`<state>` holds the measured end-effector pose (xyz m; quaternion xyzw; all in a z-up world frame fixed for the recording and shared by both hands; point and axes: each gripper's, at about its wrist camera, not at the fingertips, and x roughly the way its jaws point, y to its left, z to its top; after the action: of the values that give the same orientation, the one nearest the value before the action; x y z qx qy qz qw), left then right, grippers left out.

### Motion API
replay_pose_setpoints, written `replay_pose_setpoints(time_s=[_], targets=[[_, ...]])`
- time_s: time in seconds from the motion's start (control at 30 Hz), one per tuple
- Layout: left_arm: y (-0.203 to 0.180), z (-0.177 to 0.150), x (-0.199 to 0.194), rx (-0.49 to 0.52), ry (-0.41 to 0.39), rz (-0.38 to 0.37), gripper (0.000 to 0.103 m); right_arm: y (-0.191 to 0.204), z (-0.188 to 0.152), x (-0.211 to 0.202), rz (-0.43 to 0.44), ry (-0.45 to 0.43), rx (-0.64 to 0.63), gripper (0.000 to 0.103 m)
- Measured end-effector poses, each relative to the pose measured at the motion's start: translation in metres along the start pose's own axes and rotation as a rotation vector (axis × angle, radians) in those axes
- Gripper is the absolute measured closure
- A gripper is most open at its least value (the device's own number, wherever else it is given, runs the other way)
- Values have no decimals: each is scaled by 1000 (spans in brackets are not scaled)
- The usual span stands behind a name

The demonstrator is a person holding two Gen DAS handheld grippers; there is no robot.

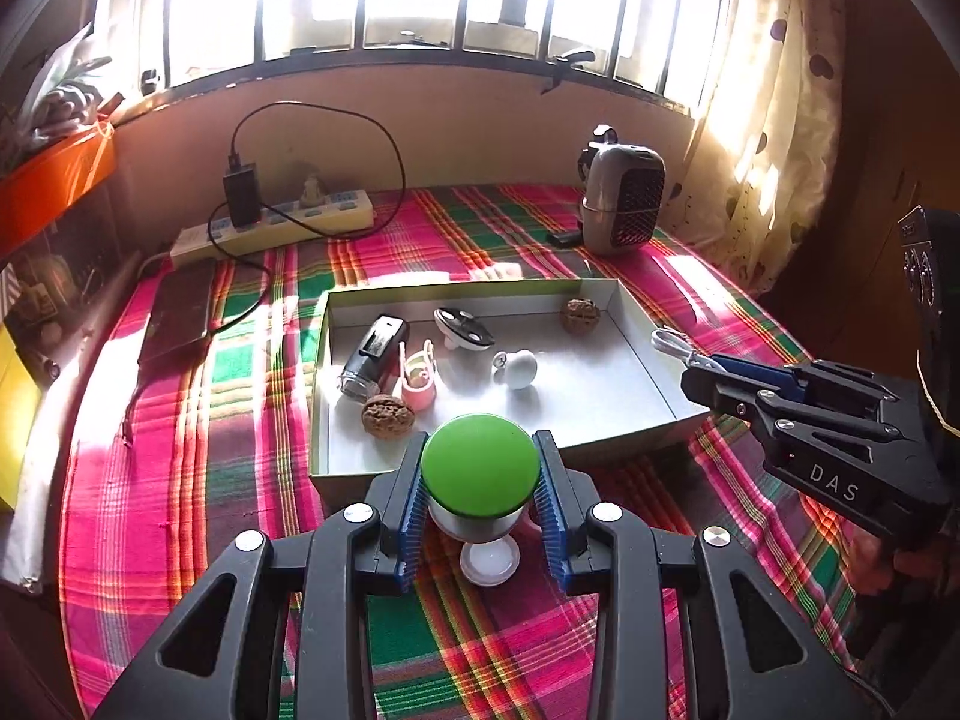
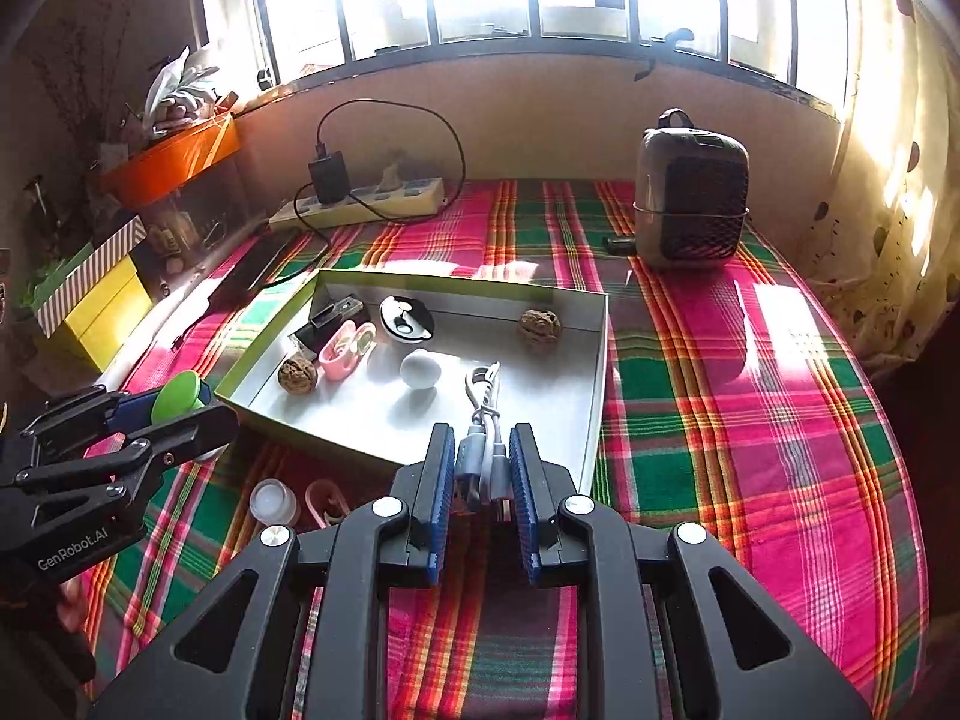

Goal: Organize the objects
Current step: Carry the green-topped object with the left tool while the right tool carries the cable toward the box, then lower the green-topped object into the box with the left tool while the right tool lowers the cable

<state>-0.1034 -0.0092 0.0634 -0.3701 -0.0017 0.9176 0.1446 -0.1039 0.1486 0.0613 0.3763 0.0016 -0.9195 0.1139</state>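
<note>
Currently your left gripper (image 1: 480,498) clamps the green-capped object (image 1: 478,463) short of the tray (image 1: 645,324); your right gripper (image 2: 480,480) pinches the coiled cable (image 2: 483,420) above its near wall. Releasing early would likely drop either outside, and loose cable loops may snag the rim.

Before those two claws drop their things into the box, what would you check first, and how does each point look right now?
1. Left gripper clamps the green-topped object: ok.
2. Right gripper grips the coiled white cable: ok.
3. Bare floor in the box for both: ok, near its front and right side.
4. Cable over the box: ok, its loop hangs past the near wall.
5. Green-topped object over the box: cannot tell; it looks just short of the near wall.
6. Small white cap on the cloth below: not in the box yet.
</note>
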Motion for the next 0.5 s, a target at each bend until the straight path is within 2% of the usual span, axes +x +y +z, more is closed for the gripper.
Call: replay_pose_setpoints(time_s=[0.27,0.5], targets=[[5,19,27,-15,14,-37,72,-4,27,22,39,6,-16,83],[7,26,51,-10,30,-31,72,-1,46,51,41,31,-39,83]])
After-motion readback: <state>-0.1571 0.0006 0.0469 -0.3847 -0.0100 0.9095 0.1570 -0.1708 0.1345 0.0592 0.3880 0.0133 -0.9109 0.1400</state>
